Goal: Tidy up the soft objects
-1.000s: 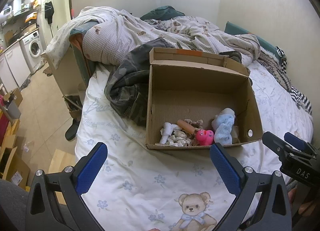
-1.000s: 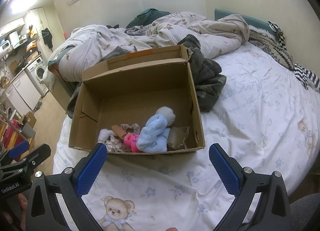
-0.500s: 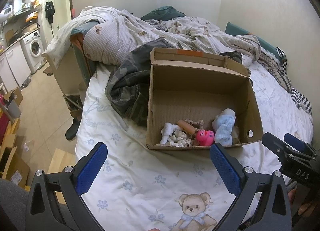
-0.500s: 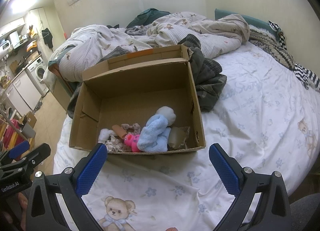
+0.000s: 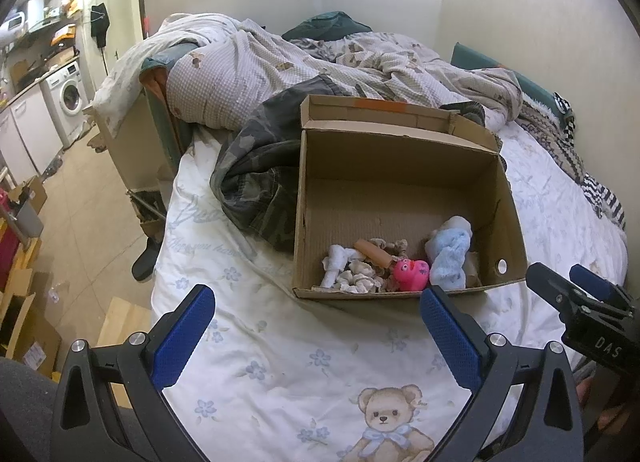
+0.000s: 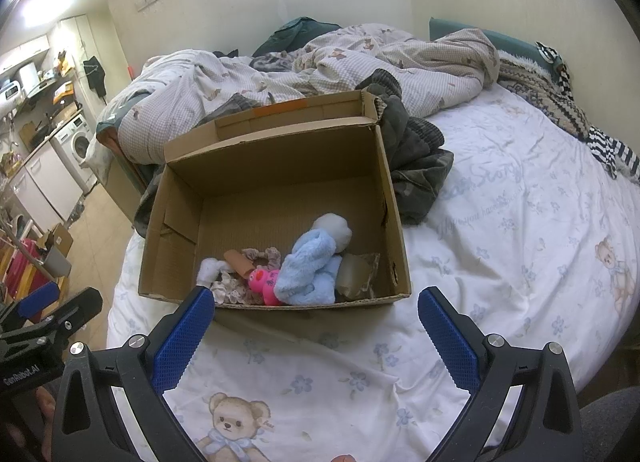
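An open cardboard box lies on the bed. In its near end lie a light blue fluffy cloth, a pink duck toy, a white sock, patterned scrunchies and a brown roll. My left gripper is open and empty, hovering over the sheet short of the box. My right gripper is open and empty, also short of the box.
A white teddy-print sheet covers the bed. A camouflage garment and a crumpled checked duvet lie behind the box. Floor, boxes and a washing machine are at the left.
Both views have shifted very slightly; the box and its contents have not moved. Both grippers stay open.
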`<state>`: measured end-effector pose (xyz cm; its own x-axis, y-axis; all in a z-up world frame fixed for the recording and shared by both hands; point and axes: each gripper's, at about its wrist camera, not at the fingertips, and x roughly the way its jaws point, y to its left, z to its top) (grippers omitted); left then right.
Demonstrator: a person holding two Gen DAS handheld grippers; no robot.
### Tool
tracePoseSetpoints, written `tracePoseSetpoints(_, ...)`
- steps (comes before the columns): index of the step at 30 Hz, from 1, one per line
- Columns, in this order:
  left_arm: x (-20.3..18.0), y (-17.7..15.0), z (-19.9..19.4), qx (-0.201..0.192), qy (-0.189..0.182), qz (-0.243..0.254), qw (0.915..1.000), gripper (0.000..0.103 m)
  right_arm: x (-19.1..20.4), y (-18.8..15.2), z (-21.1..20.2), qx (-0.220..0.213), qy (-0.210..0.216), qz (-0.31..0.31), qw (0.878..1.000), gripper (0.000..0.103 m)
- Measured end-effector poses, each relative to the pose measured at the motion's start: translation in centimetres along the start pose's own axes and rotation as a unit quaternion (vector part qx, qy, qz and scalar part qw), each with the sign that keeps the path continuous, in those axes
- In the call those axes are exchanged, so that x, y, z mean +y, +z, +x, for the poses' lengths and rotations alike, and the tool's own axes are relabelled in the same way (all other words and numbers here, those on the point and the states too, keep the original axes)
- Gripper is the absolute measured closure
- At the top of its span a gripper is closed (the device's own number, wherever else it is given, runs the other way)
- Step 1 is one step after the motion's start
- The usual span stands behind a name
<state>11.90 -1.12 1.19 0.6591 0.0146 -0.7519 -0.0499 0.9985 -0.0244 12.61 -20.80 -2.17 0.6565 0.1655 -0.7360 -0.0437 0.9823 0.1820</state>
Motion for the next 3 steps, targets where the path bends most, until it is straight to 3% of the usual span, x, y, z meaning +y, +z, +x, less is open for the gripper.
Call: tracePoseSetpoints(3, -0.02, 0.0, 0.01, -0.002, 0.0, 0.001, 1.0, 0.001, -0.01, 0.01, 0.0, 0.0, 0.0, 0.0, 1.0, 0.0)
